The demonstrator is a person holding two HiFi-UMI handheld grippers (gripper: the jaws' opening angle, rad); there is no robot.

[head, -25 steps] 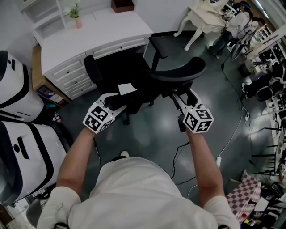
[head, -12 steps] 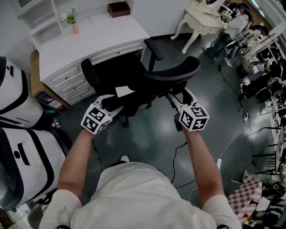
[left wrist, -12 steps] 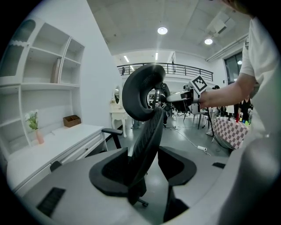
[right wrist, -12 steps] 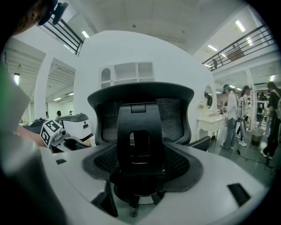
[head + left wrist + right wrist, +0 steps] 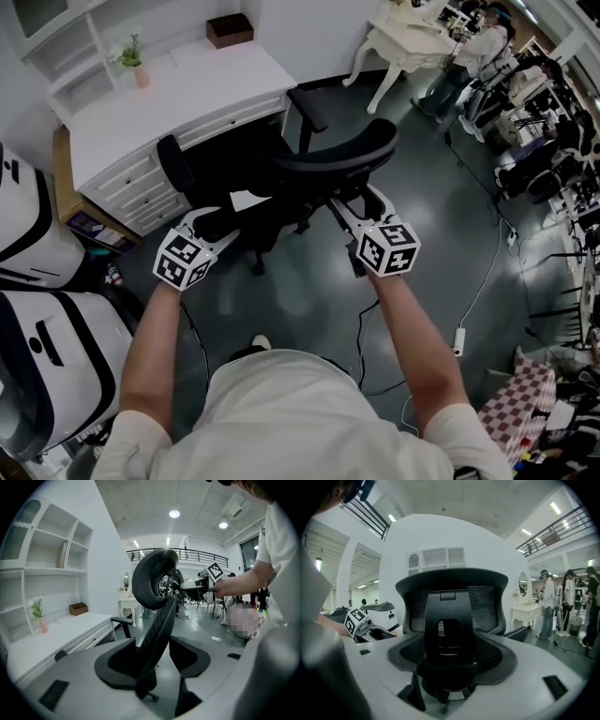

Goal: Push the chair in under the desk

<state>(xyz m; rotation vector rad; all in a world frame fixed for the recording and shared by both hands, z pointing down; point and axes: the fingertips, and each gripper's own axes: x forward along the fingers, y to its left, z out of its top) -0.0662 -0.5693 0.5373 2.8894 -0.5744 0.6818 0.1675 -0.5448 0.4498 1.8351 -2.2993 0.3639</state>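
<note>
A black mesh office chair (image 5: 333, 155) stands with its seat partly under the white desk (image 5: 187, 89), its headrest towards me. My left gripper (image 5: 208, 228) is at the chair's left side, jaws open, with the backrest's edge (image 5: 157, 620) between them. My right gripper (image 5: 349, 208) is behind the backrest, just under the headrest, open, and its jaws straddle the central spine (image 5: 450, 625). Whether either gripper touches the chair I cannot tell. A white sheet of paper (image 5: 246, 199) lies on the seat.
Large white pod-like machines (image 5: 37, 309) stand at the left. On the desk are a small plant (image 5: 137, 66) and a brown box (image 5: 230, 30). A white table (image 5: 412, 28) and people (image 5: 487, 42) are at the back right. Cables and a power strip (image 5: 458, 339) lie on the floor.
The chair and both grippers have shifted a little to the left, towards the desk. Both grippers keep the same places on the chair's back.
</note>
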